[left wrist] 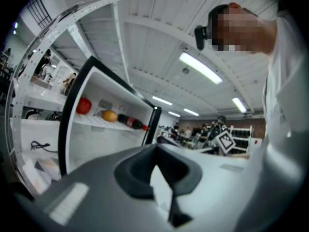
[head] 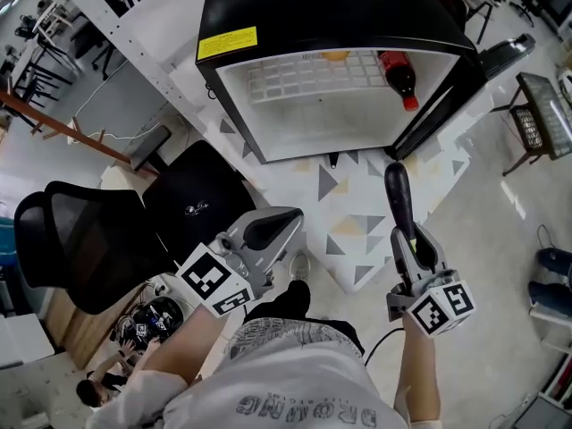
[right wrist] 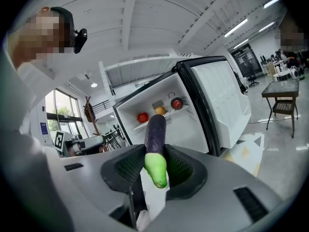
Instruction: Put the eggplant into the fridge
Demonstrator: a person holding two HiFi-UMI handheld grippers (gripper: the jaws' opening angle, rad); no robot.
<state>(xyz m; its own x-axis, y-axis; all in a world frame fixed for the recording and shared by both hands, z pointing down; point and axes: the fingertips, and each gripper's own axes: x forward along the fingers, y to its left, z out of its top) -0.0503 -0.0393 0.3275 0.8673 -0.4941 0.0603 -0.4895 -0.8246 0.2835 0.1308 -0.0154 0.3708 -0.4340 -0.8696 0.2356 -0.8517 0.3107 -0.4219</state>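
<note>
Purple and long, the eggplant juts ahead of the right gripper, clamped only near its green stem end, not yet at the open fridge. Gripped so far back, it could pivot, slip out, or knock the bottle on the shelf. The left gripper is closed on nothing.

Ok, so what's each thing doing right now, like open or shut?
Fridge: door open.
Eggplant: held in the right tongs, outside the fridge.
Right tongs: shut on the eggplant.
Left tongs: shut, empty.
Bottle: lying on its side inside the fridge.
</note>
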